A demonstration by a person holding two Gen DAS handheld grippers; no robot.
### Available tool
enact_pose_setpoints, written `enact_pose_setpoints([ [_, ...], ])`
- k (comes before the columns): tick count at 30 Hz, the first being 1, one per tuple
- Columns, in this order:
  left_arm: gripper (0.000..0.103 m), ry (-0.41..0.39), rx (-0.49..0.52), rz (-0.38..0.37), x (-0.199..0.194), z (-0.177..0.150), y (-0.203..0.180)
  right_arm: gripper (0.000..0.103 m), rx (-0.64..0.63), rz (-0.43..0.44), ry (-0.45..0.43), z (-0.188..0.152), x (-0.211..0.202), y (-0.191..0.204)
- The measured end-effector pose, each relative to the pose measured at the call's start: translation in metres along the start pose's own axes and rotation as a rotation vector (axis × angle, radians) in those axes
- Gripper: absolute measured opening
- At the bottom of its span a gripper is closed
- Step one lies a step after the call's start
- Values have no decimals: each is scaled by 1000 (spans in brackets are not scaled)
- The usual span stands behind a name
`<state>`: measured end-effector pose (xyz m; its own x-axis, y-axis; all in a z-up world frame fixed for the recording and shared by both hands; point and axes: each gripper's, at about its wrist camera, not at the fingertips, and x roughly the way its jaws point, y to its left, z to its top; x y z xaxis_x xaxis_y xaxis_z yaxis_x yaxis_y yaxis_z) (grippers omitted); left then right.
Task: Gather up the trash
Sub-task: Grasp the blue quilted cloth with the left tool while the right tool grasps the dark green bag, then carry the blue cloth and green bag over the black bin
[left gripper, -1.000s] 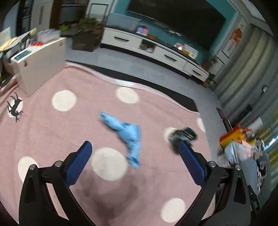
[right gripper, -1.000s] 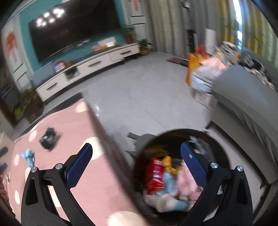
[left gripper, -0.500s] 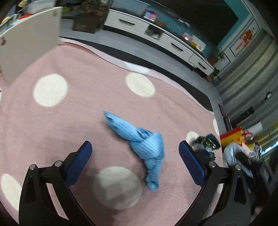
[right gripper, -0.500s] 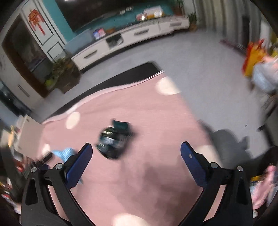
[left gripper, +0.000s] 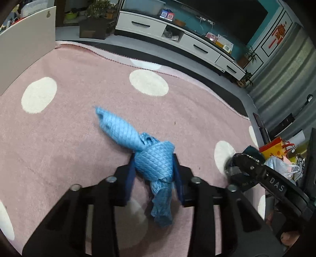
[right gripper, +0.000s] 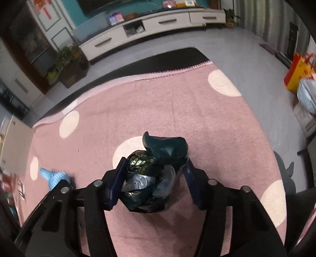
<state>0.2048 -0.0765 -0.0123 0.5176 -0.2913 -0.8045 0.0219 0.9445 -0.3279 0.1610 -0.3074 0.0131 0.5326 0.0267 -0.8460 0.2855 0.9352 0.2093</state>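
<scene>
Both grippers have closed since half a second ago. Left gripper (left gripper: 154, 168) is now clenching the crumpled light-blue quilted cloth (left gripper: 152, 160), which is trailing across the pink white-dotted carpet (left gripper: 79, 118). Right gripper (right gripper: 153, 174) is grasping the crumpled dark-green foil wrapper (right gripper: 152, 178), sitting over a white dot on that carpet.

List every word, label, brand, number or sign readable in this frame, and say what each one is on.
"DAS": white letters on the black arm of the right gripper, seen from the left wrist view; smaller print beside it is illegible.
Gold print on the dark crumpled bag: too crumpled to read.
Red wall ornament: no legible characters.
Small boxes on the TV cabinet: too small.
Yellow shopping bag: print blurred.
</scene>
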Motion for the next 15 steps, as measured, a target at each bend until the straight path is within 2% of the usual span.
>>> enact_pose_setpoints([
  [1, 30, 3, -7, -4, -2, 0, 1, 46, -21, -18, 20, -3, -4, 1],
  [4, 28, 20, -24, -40, -14, -8, -2, 45, -37, -35, -9, -12, -21, -4],
  [10, 28, -43, 37, -65, -62, -33, -25, 45, -18, -2, -101, -33, -91, -27],
  [15, 28, -68, 62, -99, -111, -67, -31, 45, -8, 31, -132, -66, -138, -47],
])
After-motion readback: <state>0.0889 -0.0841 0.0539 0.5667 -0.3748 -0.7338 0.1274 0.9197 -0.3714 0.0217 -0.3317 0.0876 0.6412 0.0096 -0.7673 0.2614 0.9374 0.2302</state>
